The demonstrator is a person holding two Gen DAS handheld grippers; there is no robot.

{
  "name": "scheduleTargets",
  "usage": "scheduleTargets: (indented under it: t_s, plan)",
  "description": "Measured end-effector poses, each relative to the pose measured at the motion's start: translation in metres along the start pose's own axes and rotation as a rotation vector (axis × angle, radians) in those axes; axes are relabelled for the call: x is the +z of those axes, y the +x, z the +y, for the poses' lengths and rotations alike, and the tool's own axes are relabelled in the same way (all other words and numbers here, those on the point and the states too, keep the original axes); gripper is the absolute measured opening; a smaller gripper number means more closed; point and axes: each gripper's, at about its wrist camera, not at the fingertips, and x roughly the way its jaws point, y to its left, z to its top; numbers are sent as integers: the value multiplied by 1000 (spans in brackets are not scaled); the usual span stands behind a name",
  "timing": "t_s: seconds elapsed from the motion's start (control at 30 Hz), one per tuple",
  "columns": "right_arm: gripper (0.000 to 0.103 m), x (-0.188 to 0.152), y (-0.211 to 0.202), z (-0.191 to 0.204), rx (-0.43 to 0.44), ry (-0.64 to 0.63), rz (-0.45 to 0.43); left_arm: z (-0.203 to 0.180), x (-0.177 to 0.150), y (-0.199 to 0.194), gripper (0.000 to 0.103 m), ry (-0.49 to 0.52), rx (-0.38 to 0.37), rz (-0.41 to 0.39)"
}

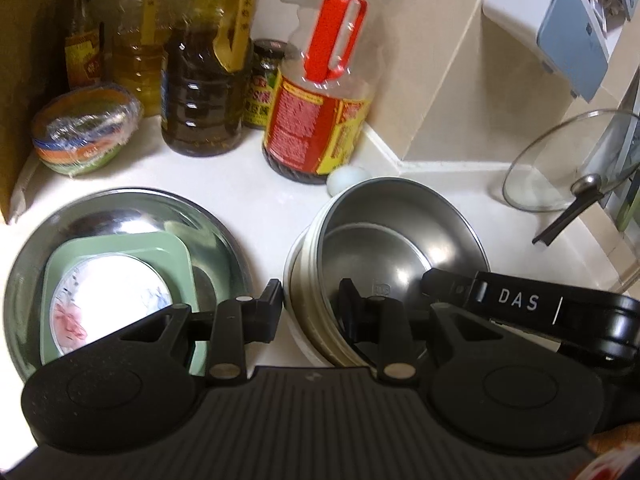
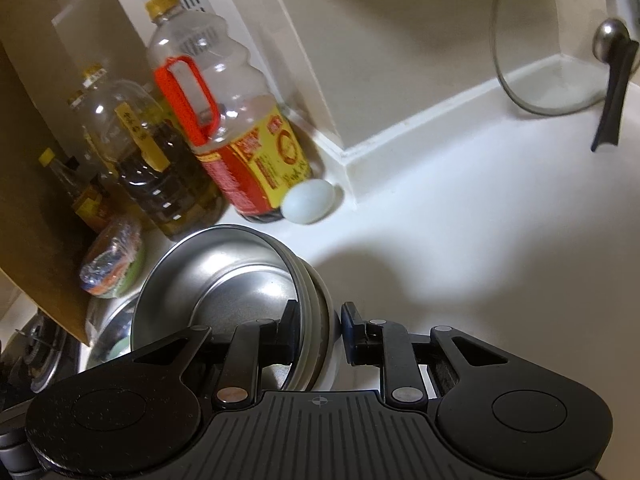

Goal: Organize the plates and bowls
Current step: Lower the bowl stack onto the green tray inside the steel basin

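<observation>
A stack of nested steel bowls in a white outer bowl sits to the right of a wide steel basin. The basin holds a green square plate and a white patterned dish. My left gripper is shut on the stack's left rim, one finger outside and one inside. My right gripper is shut on the opposite rim of the steel bowls, and its finger shows reaching into the bowl. The stack looks tilted.
Oil and sauce bottles crowd the back corner, with a pale egg beside them. A wrapped pile of coloured bowls lies at the left. A glass lid leans at the right wall. A stove edge shows far left.
</observation>
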Motion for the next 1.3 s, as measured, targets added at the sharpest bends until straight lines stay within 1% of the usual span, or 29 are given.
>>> scheduleTargets:
  t_s: [0.27,0.53,0.77,0.97,1.3]
  plan:
    - [23,9,-3,35,64,-44,8,23,12,-27,27,-42,41,-47]
    - [23,4,3,77,142,-99,37,60,13,-55,27,-98,107,-85]
    - [23,-7,16,111,195,-130,79,91,13,-70,27,-143,166,-94]
    - [22,-17,29,128,210,-148,114,111,9,-75,27,-178,193,-85]
    - [22,-26,49,142,201,-157,157,135,6,-69,27,-207,202,-52]
